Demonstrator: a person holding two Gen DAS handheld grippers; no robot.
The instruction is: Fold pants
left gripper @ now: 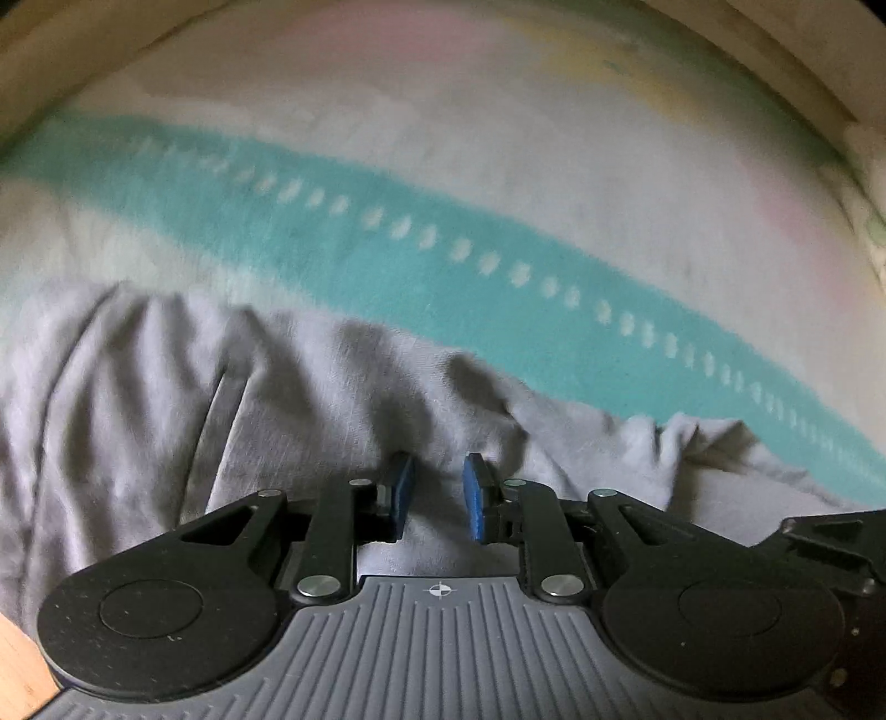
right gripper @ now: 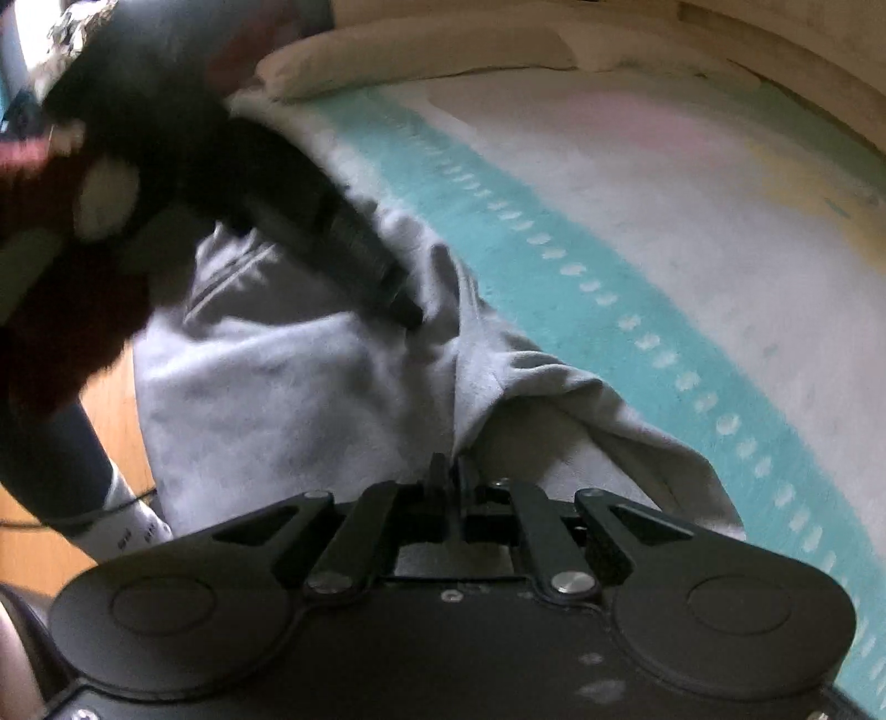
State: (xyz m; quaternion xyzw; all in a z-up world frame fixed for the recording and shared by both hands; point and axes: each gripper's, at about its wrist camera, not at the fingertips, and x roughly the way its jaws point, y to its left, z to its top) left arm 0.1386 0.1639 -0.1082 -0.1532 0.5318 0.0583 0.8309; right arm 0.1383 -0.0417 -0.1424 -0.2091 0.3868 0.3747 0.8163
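Light grey pants point(left gripper: 166, 399) lie rumpled on a bed. In the left wrist view my left gripper point(left gripper: 438, 487) is open, its blue pads point(left gripper: 474, 498) apart just over the grey cloth, with nothing between them. In the right wrist view my right gripper point(right gripper: 453, 476) is shut on a raised fold of the pants point(right gripper: 288, 387), which hang from it over the bed edge. The left gripper point(right gripper: 407, 313) also shows there, reaching down onto the pants from the upper left.
The bed cover point(left gripper: 554, 166) is white with a teal dotted stripe point(left gripper: 421, 243) and pink and yellow patches. A pillow point(right gripper: 421, 50) lies at the far end. Wooden floor point(right gripper: 116, 410) and the person's leg with a sock point(right gripper: 127, 520) are at the left.
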